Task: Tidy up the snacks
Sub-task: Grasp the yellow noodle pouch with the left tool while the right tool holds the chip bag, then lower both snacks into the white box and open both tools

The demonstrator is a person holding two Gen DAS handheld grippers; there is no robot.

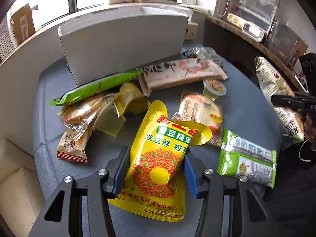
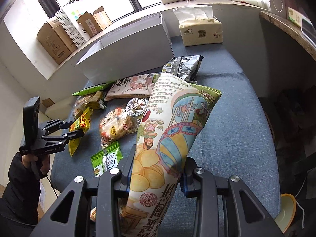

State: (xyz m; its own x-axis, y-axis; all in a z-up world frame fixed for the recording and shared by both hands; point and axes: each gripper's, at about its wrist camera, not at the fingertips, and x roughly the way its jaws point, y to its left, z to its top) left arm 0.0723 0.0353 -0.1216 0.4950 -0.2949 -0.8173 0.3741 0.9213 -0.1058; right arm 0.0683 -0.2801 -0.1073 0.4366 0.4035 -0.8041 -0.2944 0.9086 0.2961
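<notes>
Many snack packs [image 1: 197,114] crowd white box [image 1: 122,47]; tissue pack [image 2: 201,33] beyond

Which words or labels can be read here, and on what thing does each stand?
"GenRobot.AI": side of the left gripper.
"豆辣": green band on the yellow snack pouch.
"丝丝鲜": same pouch, below the band.
"清风": tissue pack.
"S": cardboard box on the sill.
Other packet print: too small or blurred.

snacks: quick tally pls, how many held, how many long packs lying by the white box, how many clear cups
held: 2 (yellow pouch, chips bag)
long packs by the box: 2 (green pack, pink pack)
clear cup: 1
total: 5
</notes>
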